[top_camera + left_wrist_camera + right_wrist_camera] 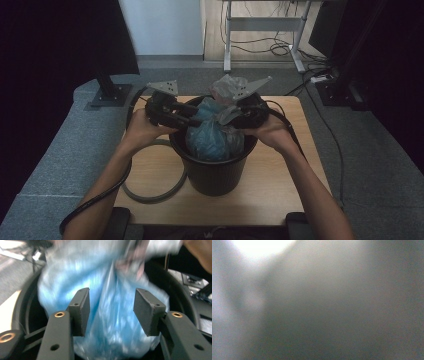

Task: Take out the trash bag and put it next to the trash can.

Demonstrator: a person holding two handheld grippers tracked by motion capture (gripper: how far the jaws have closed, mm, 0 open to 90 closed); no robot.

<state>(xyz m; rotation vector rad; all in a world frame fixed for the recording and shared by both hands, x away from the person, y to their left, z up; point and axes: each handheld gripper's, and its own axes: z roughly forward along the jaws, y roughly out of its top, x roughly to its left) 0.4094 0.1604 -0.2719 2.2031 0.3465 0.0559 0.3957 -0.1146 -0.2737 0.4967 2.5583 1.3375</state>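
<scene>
While the blue bag (pixel 214 137) sits in the black bin (pixel 215 172) at centre frame on the bench (pixel 280 195), its neck gathered, the left tongs (pixel 111 311) stand spread around it; the right tongs' (pixel 235 114) grip can't be told. Tying and lifting out look left.

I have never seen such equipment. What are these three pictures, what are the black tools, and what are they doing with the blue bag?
A person holds a hand-held gripper in each hand. The high view looks down on a table with a black bin, a blue bag in it, and a grey ring beside it. The left hand-held gripper has its own camera: its pads stand apart, not pressing the bag. The right hand-held gripper is at the bag's gathered top; its own camera is blurred grey, so its grip is unclear.
</scene>
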